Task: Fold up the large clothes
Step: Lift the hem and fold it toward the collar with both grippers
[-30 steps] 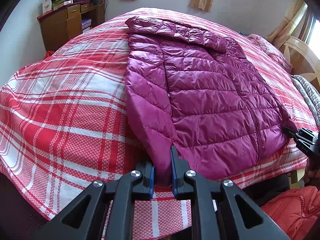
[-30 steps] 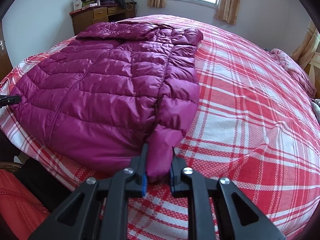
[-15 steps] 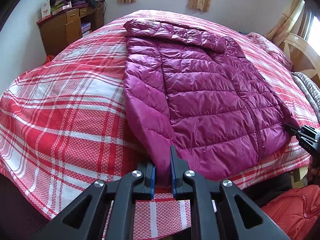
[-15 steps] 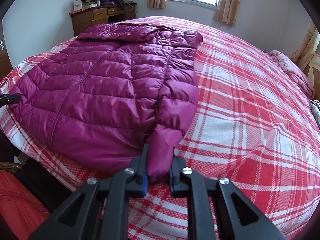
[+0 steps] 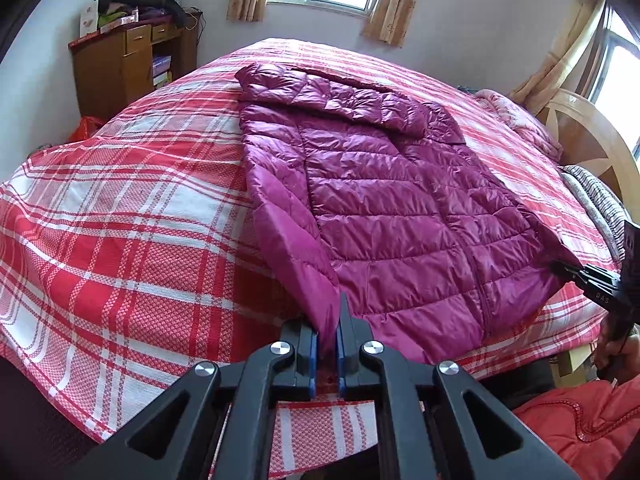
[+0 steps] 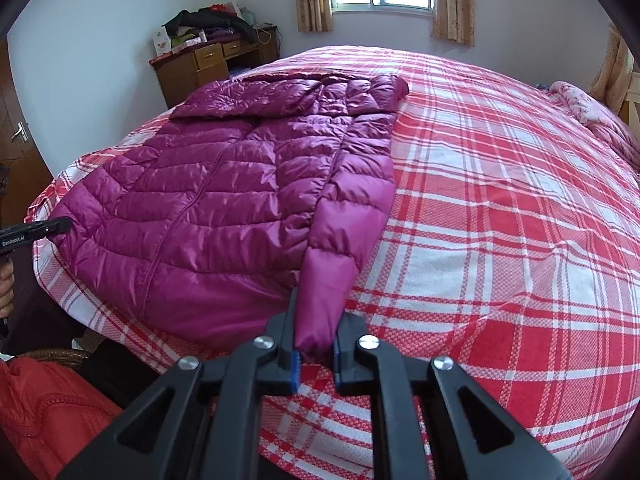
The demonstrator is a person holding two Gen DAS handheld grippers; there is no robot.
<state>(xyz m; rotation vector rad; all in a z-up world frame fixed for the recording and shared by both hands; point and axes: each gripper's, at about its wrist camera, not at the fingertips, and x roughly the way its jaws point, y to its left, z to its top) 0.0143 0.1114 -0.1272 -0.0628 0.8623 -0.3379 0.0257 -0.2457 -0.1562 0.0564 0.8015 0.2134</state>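
Bedroom, plaid bed (image 5: pixel 120 240). Purple jacket (image 5: pixel 400 216) lies flat, hem at the near bed edge. Left tongs (image 5: pixel 327 344) and right tongs (image 6: pixel 315 354) each clenched on a cuff, just tightened. Light, puffy, slippery shell; cuffs give good purchase.

Glossy magenta quilted puffer jacket (image 5: pixel 400 208) (image 6: pixel 224 208): purple-pink all over, stitched in horizontal bands. Red-and-white plaid woven bedspread (image 5: pixel 120 248) (image 6: pixel 500 240): broad red checks, thin white lines. Brown wooden cabinet (image 5: pixel 120 64) (image 6: pixel 192 68) with brass-coloured handles. Beige patterned curtains (image 5: pixel 388 12) (image 6: pixel 452 4). Black gripper frames, blue pads (image 5: pixel 313 356) (image 6: pixel 295 372). Orange-red padded fabric (image 5: pixel 580 428) (image 6: pixel 44 416) at lower corner.
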